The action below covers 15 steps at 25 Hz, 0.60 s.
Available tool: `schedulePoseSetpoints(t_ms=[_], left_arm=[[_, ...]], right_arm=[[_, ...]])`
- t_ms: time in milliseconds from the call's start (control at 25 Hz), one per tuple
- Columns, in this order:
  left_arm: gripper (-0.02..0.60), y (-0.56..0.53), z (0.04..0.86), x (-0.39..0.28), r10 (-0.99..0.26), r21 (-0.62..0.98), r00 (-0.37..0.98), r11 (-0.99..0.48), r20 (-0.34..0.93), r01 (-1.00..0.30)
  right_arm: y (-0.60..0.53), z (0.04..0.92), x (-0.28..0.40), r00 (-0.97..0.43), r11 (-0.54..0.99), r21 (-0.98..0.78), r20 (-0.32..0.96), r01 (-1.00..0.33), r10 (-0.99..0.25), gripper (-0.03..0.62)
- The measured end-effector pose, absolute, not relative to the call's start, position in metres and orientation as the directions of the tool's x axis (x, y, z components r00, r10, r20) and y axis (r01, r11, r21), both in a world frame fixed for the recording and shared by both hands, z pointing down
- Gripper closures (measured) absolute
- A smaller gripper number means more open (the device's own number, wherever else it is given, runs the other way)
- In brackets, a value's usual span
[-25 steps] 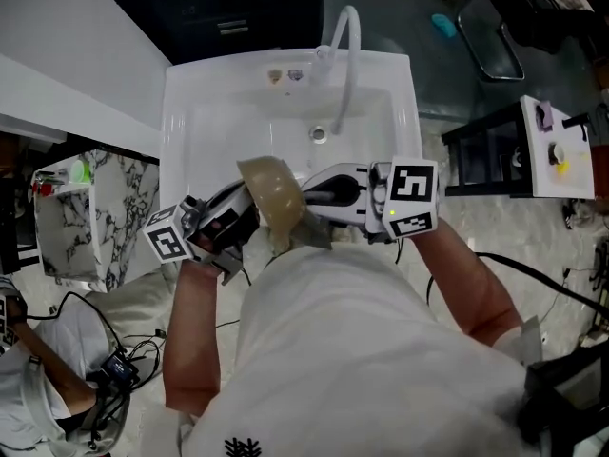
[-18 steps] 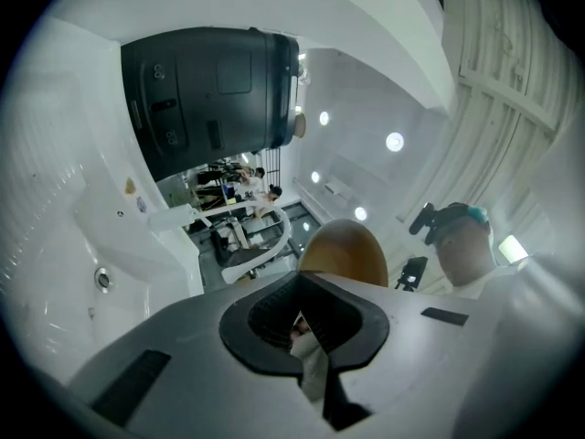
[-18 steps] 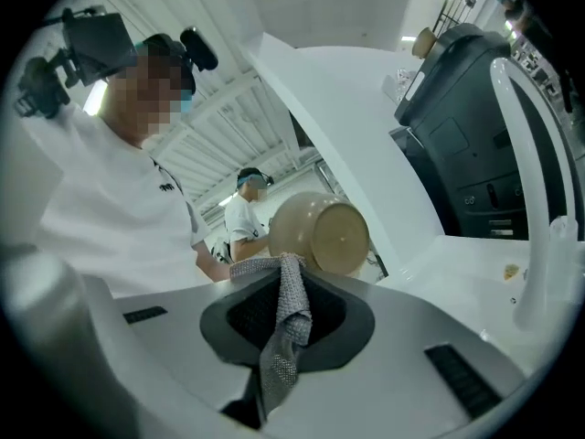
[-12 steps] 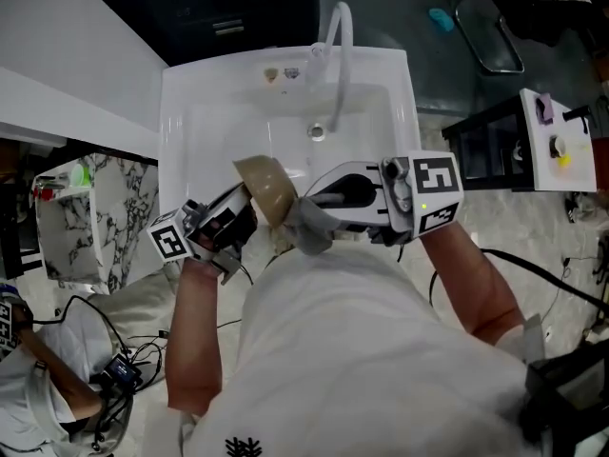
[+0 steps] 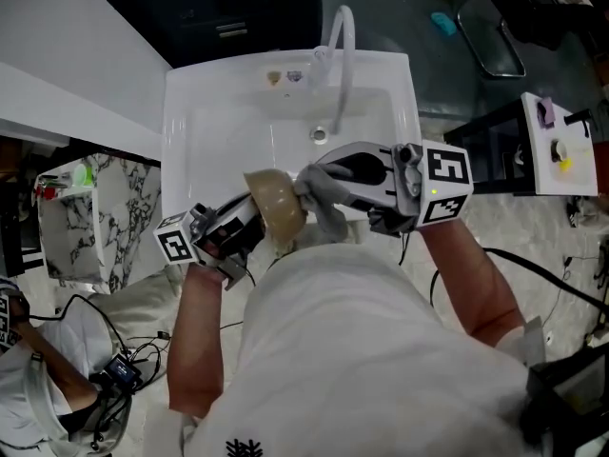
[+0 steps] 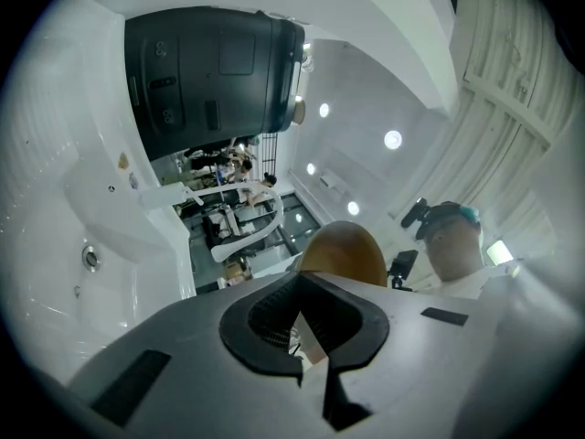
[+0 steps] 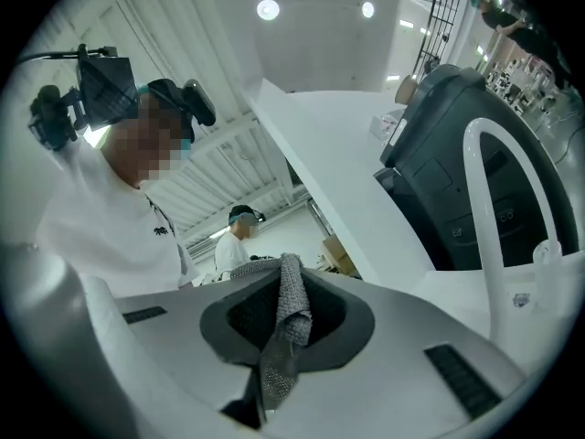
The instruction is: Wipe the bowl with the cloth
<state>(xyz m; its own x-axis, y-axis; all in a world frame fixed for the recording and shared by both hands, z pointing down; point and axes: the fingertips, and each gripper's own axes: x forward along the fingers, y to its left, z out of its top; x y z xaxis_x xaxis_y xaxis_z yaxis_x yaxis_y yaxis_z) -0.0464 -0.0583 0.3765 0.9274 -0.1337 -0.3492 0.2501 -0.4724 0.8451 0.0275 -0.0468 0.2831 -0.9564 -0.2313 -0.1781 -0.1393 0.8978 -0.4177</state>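
While the left gripper [image 5: 251, 223] clamps the rim of the tan bowl [image 5: 281, 208] at mid-frame over the white sink [image 5: 209, 122], the right gripper [image 5: 316, 175] pinches the grey cloth [image 5: 326, 204], which touches the bowl's right edge.

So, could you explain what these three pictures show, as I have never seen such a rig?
No robot: a person holds a pair of two-jaw tools over a white sink. One picture comes from a camera on the head, looking down; the other two from cameras riding on each tool, looking along its jaws. The left tool is shut on a tan bowl at its rim; the right tool is shut on a grey cloth, close beside the bowl.
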Motion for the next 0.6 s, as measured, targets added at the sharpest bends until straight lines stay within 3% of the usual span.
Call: schedulePoseSetpoints(t_ms=[280, 600], left_arm=[[0.568, -0.052, 0.369, -0.041, -0.114, 0.834, 0.919, -0.472, -0.378, 0.285], [0.568, -0.056, 0.362, -0.051, -0.134, 0.822, 0.898, -0.476, -0.419, 0.312]], right_arm=[[-0.058, 0.296, 0.024, -0.956, 0.880, -0.428, -0.108, -0.204, -0.274, 0.562], [-0.044, 0.319, 0.011, -0.975, 0.885, -0.421, -0.009, -0.198, -0.223, 0.562]])
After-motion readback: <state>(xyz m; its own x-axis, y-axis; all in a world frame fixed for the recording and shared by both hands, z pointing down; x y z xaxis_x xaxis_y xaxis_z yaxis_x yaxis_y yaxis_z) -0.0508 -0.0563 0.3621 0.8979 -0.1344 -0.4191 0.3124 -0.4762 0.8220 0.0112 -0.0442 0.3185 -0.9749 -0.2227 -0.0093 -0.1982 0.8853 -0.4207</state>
